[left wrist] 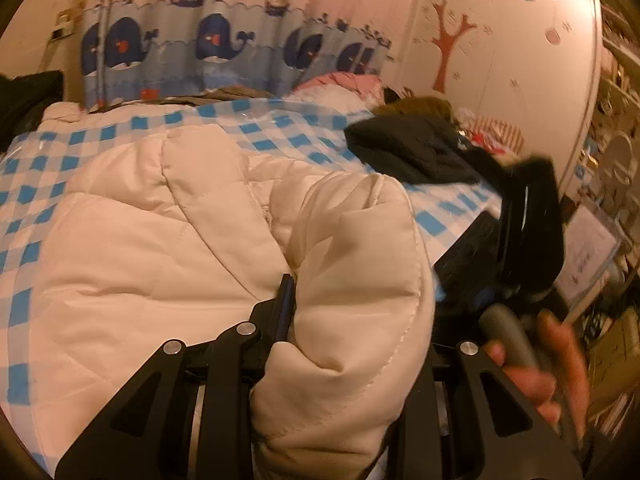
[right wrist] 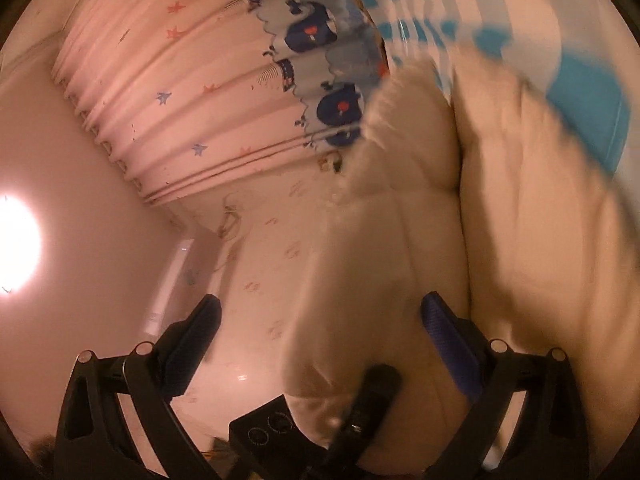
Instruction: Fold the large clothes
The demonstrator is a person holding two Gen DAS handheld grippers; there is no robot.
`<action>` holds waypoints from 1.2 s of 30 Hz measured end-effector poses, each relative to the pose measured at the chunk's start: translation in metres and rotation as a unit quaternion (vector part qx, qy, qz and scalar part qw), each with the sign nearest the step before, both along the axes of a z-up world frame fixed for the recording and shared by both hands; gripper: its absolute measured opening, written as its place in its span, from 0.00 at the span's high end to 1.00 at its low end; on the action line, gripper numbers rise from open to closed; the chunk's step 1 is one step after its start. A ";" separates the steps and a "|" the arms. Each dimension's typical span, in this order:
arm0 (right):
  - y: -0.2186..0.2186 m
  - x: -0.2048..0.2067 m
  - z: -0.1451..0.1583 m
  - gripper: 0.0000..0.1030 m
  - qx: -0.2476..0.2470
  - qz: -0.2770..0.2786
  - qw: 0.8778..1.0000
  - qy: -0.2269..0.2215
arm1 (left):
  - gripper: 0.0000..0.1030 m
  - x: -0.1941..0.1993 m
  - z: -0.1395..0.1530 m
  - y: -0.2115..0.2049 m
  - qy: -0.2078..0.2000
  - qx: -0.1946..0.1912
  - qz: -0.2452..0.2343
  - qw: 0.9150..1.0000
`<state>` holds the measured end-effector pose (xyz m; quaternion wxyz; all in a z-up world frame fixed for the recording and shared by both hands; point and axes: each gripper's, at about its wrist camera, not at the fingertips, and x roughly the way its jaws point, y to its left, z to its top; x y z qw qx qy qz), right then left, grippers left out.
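Cream quilted fabric fills the nearest part of both views: it is a large padded jacket [left wrist: 192,240], spread over a bed [left wrist: 24,196] whose cover is a blue-and-white check. In the left wrist view the left tool [left wrist: 344,312] has a thick roll of the jacket's edge bunched between its fingers; one dark finger [left wrist: 285,304] presses into the fabric on the left of the roll, while the other finger is hidden behind the cloth, so the tool reads as clamped on the jacket. Just to the right, blurred, the right tool [left wrist: 528,224] shows as a black body with a grey handle held in the person's hand [left wrist: 548,368]. In the right wrist view the right tool [right wrist: 320,320] stands with its fingers wide apart, the left one dark [right wrist: 200,328] and the right one blue-padded [right wrist: 444,328]; a fold of the jacket [right wrist: 380,260] hangs between them nearer the blue pad, and I cannot tell whether it touches. That camera is tilted up toward a ceiling light [right wrist: 12,240]. Farther across the bed lies a dark garment [left wrist: 412,148], with a pink one [left wrist: 344,80] beyond it. At the back hangs a curtain printed with whales [left wrist: 216,40], and a wall bears a red tree decal [left wrist: 450,40].
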<state>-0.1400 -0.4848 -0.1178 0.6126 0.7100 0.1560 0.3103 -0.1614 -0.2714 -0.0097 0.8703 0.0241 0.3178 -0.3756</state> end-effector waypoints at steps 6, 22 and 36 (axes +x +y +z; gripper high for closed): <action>-0.030 0.005 0.049 0.07 -0.228 0.004 0.971 0.074 | 0.71 -0.008 -0.023 -0.041 -0.030 0.075 -0.043 0.996; 0.015 0.020 0.032 0.07 -0.573 0.066 0.795 0.189 | 0.30 -0.042 0.066 0.106 -0.026 -0.049 0.014 0.998; 0.030 0.014 0.139 0.07 -0.586 -0.016 0.808 0.057 | 0.27 0.031 -0.005 0.037 -0.013 0.103 0.066 0.992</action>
